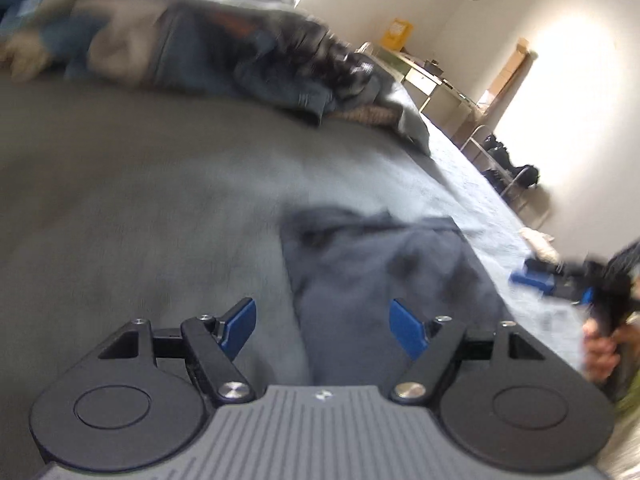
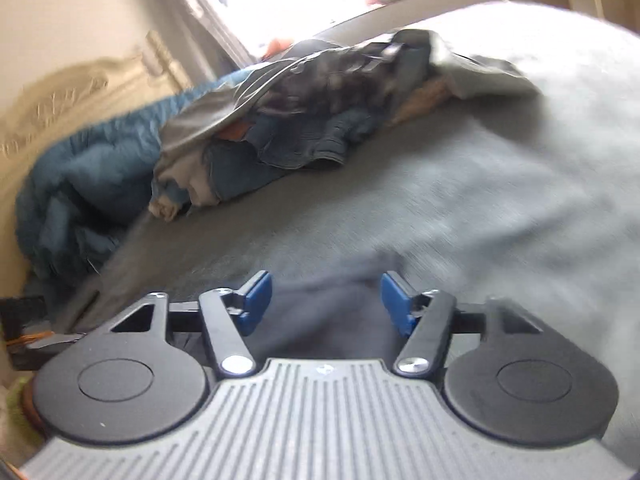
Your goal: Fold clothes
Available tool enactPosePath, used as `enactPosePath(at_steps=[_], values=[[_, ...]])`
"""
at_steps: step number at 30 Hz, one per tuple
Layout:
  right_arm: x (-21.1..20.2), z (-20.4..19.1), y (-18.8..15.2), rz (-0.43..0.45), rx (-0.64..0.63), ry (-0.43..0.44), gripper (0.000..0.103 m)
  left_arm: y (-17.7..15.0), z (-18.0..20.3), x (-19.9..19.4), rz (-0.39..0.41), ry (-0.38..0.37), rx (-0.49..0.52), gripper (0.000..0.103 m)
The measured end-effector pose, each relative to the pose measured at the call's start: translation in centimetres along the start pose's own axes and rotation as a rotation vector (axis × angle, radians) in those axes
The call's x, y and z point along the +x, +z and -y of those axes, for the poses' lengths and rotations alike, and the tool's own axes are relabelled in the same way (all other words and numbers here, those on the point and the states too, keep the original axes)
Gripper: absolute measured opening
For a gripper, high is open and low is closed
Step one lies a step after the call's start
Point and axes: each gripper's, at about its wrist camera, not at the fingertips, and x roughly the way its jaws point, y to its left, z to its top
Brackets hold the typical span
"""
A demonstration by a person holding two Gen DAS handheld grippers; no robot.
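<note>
Grey bedspread (image 1: 140,184) everywhere, laundry heap (image 1: 224,52) up at 11 o'clock. Dark garment (image 1: 380,272) lies bunched at 12 under the left gripper (image 1: 322,326). Right gripper (image 2: 326,302) hovers over it too. Both sets of fingers are apart, holding nothing. Risk: pinching the bedspread along with it.

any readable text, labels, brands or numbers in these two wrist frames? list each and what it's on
None can be read.
Small pale emblem on the left gripper's grey ribbed housing: a mark, no letters.
Same emblem on the right gripper: blurred.
Yellow box on the far desk: any print too small and blurred.
Clothes pile on the bed: an orange patch shows, nothing legible.
</note>
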Motion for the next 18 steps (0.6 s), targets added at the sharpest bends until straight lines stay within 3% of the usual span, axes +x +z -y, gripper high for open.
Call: enactPosePath(at_steps=[5, 8, 18], values=[[-1.5, 4.7, -4.6, -0.116, 0.194, 0.042, 0.065, -2.1, -0.7, 0.1, -0.032, -0.061, -0.067, 0.074], [-1.2, 5.0, -5.8, -0.122, 0.211, 0.085, 0.069, -1.7, -0.3, 1.2, -0.036, -0.097, -0.071, 0.074], [4.1, 3.4, -2.9, -0.215, 0.185, 0.193, 0.073, 1.2, 0.3, 6.7, -0.075, -0.18, -0.061, 0.073]])
